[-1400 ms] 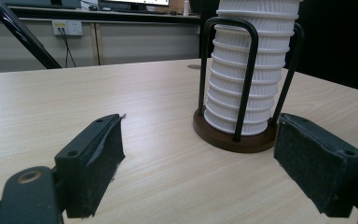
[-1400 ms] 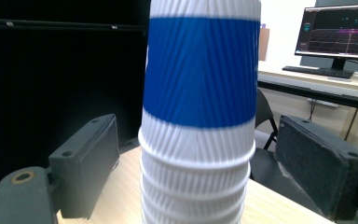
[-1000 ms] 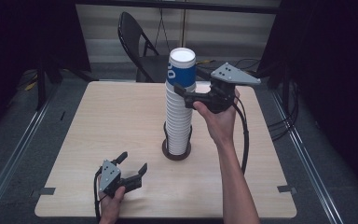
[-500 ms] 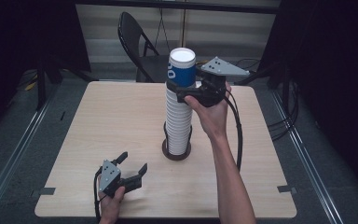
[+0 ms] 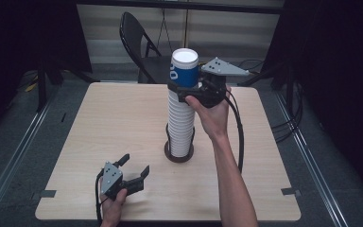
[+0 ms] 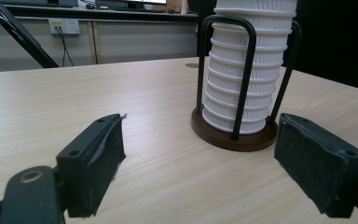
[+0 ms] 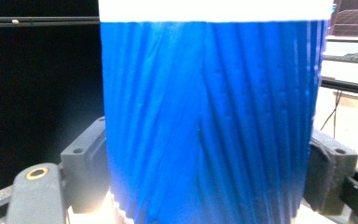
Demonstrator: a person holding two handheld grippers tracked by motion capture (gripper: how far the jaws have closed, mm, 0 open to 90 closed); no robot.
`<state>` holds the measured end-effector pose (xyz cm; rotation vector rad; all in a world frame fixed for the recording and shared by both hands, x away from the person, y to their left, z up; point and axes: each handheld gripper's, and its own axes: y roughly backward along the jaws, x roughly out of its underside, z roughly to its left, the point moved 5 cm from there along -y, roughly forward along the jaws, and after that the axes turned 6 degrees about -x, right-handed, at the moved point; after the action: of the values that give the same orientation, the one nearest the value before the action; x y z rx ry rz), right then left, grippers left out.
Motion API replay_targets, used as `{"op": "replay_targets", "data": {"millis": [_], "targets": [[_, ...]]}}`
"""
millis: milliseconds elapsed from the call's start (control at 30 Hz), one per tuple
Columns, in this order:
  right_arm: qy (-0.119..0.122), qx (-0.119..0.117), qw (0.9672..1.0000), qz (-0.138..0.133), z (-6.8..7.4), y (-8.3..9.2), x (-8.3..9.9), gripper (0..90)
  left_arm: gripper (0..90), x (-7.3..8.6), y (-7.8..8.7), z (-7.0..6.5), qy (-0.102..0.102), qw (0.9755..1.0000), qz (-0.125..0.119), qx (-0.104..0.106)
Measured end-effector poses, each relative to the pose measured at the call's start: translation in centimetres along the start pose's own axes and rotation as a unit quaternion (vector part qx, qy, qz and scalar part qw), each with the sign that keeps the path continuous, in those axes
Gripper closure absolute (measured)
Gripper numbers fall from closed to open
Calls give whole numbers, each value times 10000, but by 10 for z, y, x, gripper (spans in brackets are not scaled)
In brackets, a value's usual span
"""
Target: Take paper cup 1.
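Note:
A tall stack of white ribbed cups stands in a wire holder with a dark round base at the middle of the table. A blue cup with a white rim tops the stack. My right gripper is shut on the lower part of that blue cup, with a jaw pressed against each side. My left gripper rests open near the table's front left edge. Its jaws face the white cups and the base, well short of them.
The light wooden table has bare room to the left and right of the stack. A black folding chair stands behind the far edge. Dark curtains and floor rails flank the table.
My right gripper has shifted left, closing in around the blue cup at the top of the stack. The stack and my left gripper have stayed put.

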<state>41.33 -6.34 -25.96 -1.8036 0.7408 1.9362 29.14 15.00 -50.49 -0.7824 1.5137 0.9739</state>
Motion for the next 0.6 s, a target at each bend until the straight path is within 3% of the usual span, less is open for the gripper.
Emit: {"op": "replay_targets", "data": {"millis": [600], "targets": [[53,-57,9998,-173,2,3,-13,194,158,0,0,0,23,10000,-27,-8]]}}
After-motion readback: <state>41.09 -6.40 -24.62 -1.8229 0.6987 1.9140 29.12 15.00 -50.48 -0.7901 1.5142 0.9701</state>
